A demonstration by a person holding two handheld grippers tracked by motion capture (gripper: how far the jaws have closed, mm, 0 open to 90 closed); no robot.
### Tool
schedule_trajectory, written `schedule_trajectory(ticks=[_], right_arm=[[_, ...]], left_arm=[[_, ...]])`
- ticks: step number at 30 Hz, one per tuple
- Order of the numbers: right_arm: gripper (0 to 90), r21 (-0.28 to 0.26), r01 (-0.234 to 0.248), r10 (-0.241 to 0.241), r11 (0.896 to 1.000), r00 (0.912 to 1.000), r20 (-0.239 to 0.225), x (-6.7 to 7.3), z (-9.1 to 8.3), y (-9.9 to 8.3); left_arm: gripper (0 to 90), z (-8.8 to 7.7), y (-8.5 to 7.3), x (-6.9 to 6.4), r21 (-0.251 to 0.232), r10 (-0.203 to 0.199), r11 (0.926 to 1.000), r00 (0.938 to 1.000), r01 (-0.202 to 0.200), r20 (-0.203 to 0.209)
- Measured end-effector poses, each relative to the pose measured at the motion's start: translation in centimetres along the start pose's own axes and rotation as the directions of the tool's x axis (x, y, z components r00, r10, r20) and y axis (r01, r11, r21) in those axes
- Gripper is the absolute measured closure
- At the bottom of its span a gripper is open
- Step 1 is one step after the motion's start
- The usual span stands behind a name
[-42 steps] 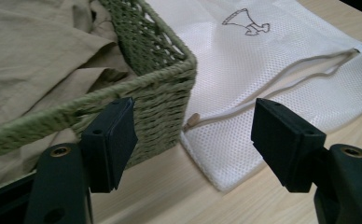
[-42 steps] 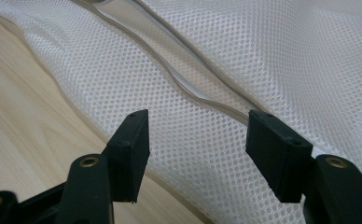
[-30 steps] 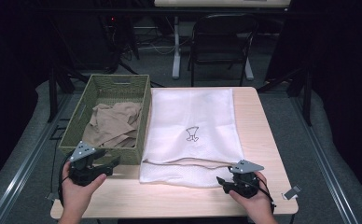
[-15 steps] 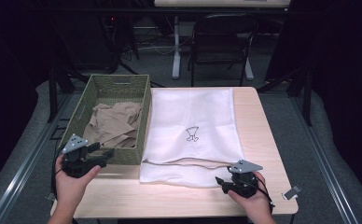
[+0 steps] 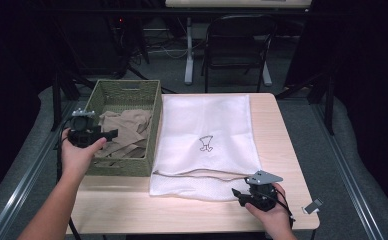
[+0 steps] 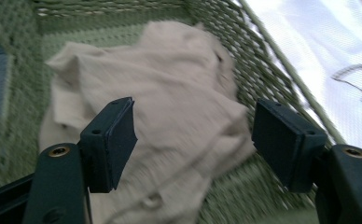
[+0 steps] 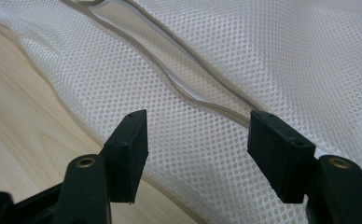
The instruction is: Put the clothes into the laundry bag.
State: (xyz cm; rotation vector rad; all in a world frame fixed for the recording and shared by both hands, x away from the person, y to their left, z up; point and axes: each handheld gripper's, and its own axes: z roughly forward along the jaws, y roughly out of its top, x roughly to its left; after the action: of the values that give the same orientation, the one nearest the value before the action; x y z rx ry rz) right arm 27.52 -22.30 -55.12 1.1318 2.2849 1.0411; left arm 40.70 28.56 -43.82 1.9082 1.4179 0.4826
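The left gripper (image 6: 193, 144) hangs over the green woven basket (image 5: 109, 91), jaws spread wide and holding nothing; the crumpled beige cloth (image 6: 160, 116) lies in the basket straight ahead of them, so this hand looks the nearer for a pick. The right gripper (image 7: 193, 158), jaws likewise apart, sits low at the near edge of the white mesh bag (image 5: 207, 120) on the counter (image 5: 132, 210); the bag's seam (image 7: 202, 100) runs slantwise just beyond its jaws.

light wood table (image 5: 282, 150) with rounded corners, sitting on grey carpet floor (image 5: 302, 105). a little grey clip-looking thing (image 5: 312, 206) hangs off the near right edge, can't tell what it is. behind the table there's a dark folding chair (image 5: 237, 45), and next to that a white leg (image 5: 189, 55) of another pale-topped table (image 5: 237, 3). some cables (image 5: 167, 50) lie on the floor back there. surroundings are really dark.
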Motion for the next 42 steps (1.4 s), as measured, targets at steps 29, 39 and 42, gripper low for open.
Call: schedule_trajectory(ticks=[29, 39, 42], right_arm=[[37.7, 0.004, 0.006, -0.006, 1.0, 1.0, -0.003, -0.2, 0.1, 0.0], [37.7, -0.003, 0.011, -0.011, 1.0, 0.9999, -0.006, -0.2, 0.1, 0.0], [37.6, -0.003, 0.01, -0.01, 1.0, 0.9999, -0.007, -0.2, 0.1, 0.0]], left_arm=[[30.0, 7.5, 2.9, 1.4, 0.19, -0.061, 0.9794, 0.9969, 0.069, -0.05], [23.3, 9.6, 2.7, 1.9, 0.232, -0.079, 0.9677, 0.9926, 0.098, -0.092], [21.0, 9.8, 2.7, 1.8, 0.24, -0.084, 0.9652, 0.9925, 0.103, -0.089]])
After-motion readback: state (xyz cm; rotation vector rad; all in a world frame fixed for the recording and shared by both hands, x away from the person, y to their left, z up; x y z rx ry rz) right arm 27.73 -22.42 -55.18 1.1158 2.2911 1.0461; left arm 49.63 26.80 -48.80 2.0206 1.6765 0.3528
